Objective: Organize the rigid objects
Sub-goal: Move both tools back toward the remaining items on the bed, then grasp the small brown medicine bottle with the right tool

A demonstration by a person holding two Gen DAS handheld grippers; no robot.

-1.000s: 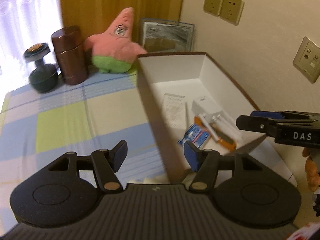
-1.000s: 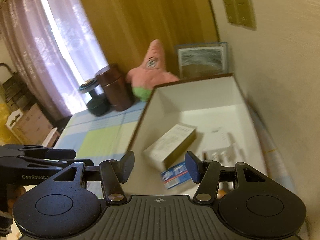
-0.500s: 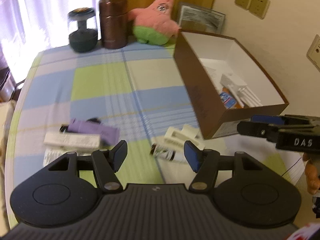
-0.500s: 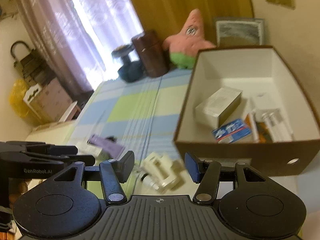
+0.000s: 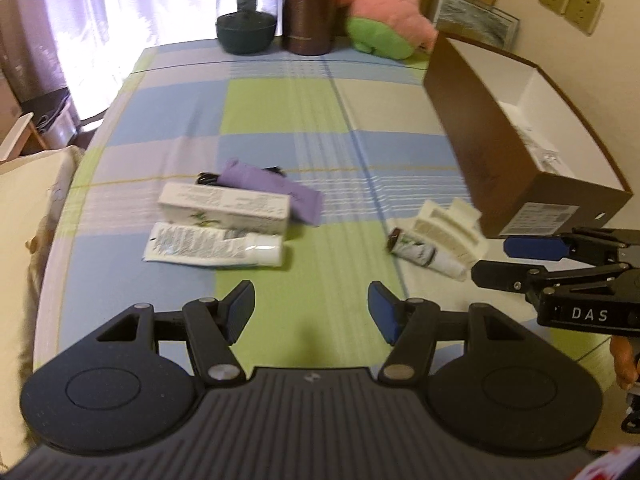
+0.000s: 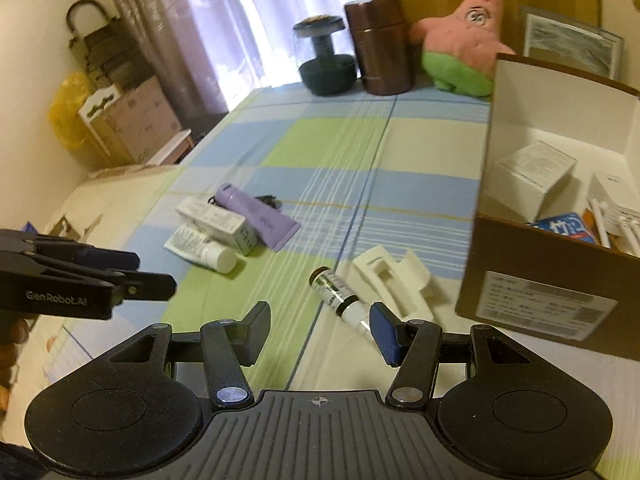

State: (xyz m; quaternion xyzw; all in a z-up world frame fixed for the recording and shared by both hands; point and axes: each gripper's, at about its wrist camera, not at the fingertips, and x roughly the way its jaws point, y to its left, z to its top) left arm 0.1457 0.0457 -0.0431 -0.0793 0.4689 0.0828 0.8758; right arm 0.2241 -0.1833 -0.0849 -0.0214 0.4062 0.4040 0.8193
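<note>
Still loose on the checked tablecloth [image 5: 280, 120]: a white tube [image 5: 216, 247] lying flat, touching a white carton [image 5: 224, 207] just behind it, and a purple tube [image 5: 272, 192] leaning across the carton's far end. Well apart to the right, a small dark-capped bottle [image 6: 340, 296] lies touching a white plastic insert [image 6: 394, 282], both just beside the brown box [image 6: 536, 300]. Inside the box: a white carton [image 6: 532, 178], a blue packet [image 6: 568, 226], white sticks.

Left gripper [image 5: 311, 310] hangs above the cloth, jaws wide apart, holding nothing. Right gripper [image 6: 318, 330] likewise spread and empty, near the bottle.

Far edge: dumbbell [image 5: 246, 20], brown canister [image 5: 308, 8], pink star plush [image 5: 388, 20], framed picture [image 5: 476, 20].
</note>
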